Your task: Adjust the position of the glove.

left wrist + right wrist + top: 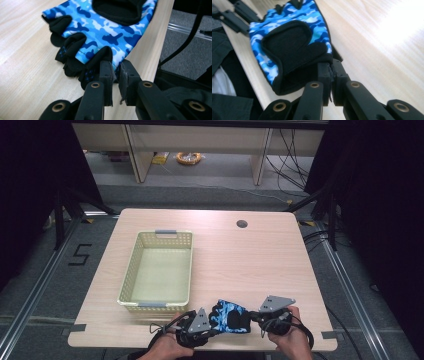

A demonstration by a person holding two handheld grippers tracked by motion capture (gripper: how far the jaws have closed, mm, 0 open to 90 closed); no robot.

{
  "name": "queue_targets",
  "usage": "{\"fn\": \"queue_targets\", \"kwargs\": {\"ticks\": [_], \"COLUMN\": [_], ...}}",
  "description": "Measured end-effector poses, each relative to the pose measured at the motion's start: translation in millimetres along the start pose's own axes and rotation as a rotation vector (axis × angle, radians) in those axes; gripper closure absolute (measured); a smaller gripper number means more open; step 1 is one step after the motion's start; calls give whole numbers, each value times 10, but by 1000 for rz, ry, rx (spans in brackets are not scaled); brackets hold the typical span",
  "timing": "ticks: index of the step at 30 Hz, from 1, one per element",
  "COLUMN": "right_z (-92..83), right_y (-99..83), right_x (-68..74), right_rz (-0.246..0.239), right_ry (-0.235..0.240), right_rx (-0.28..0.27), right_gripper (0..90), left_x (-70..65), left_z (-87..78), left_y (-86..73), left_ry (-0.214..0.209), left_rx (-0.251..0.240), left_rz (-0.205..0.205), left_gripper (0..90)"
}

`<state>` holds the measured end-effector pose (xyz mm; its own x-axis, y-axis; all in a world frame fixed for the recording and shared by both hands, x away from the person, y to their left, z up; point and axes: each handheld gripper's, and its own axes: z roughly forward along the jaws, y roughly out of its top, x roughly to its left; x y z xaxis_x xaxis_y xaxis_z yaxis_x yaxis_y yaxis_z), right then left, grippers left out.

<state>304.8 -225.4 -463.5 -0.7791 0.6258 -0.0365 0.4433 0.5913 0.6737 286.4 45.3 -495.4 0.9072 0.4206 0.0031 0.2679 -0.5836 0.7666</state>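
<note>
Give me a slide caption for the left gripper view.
Left gripper fingers pinch the finger end of a blue camouflage glove near the table edge.

A matt cloth glove with a blue camouflage print and black fabric patches is seen on the smooth, pale wood-grain table; beside it, a perforated plastic basket

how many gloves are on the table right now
1. A blue camouflage fingerless glove lies at the table's near edge, right of the basket, pinched at its finger end by the left gripper and at its cuff by the right gripper.
</note>
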Motion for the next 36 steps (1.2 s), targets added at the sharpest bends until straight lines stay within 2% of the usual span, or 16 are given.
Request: {"fn": "queue_targets", "kwargs": {"ticks": [2, 5, 6, 9, 13, 14, 17, 19, 20, 21, 22, 26, 29, 31, 32, 36], "right_z": [11, 42, 69, 106, 208, 265, 297, 365, 381, 406, 393, 400, 411, 420, 400, 277], "right_y": [44, 82, 115, 126, 81, 56, 46, 23, 11, -5, -5, -20, -26, -28, -19, -38], "right_x": [-48, -86, -123, -164, -221, -225, -231, -244, -248, -250, -261, -264, -245, -231, -237, -247], "right_rz": [-9, -14, -16, -10, 6, 20, 30, 20, 28, 32, 39, 51, 51, 56, 58, 126], "right_ry": [5, -1, -5, 4, 7, 10, 21, 20, 28, 21, 28, 33, 43, 44, 49, 28], "right_rx": [7, 2, 8, 25, 50, 54, 77, 67, 101, 83, 107, 73, 73, 74, 89, 67], "right_gripper": [879, 879, 879, 879, 879, 877, 869, 854, 829, 812, 801, 781, 764, 737, 720, 599], "left_x": [-28, -43, -71, -77, -82, -66, -76, -72, -70, -73, -63, -28, -2, 15, 31, 38], "left_z": [-10, -6, 34, 70, 165, 187, 189, 187, 180, 174, 177, 154, 131, 125, 110, 52], "left_y": [23, 37, 32, 20, -44, -71, -71, -82, -83, -84, -88, -105, -117, -129, -128, -129], "left_ry": [-1, 1, -3, 4, 6, 13, 10, 18, 20, 20, 15, 27, 17, 22, 25, 16], "left_rx": [-8, 2, -2, 15, 52, 64, 57, 55, 53, 58, 58, 61, 64, 50, 58, 39], "left_rz": [-12, 6, -11, -2, 6, 30, 5, 14, 15, 4, 3, 2, -8, -36, -30, -47], "left_gripper": [810, 812, 813, 807, 795, 794, 794, 792, 787, 784, 783, 772, 751, 742, 728, 639]}}
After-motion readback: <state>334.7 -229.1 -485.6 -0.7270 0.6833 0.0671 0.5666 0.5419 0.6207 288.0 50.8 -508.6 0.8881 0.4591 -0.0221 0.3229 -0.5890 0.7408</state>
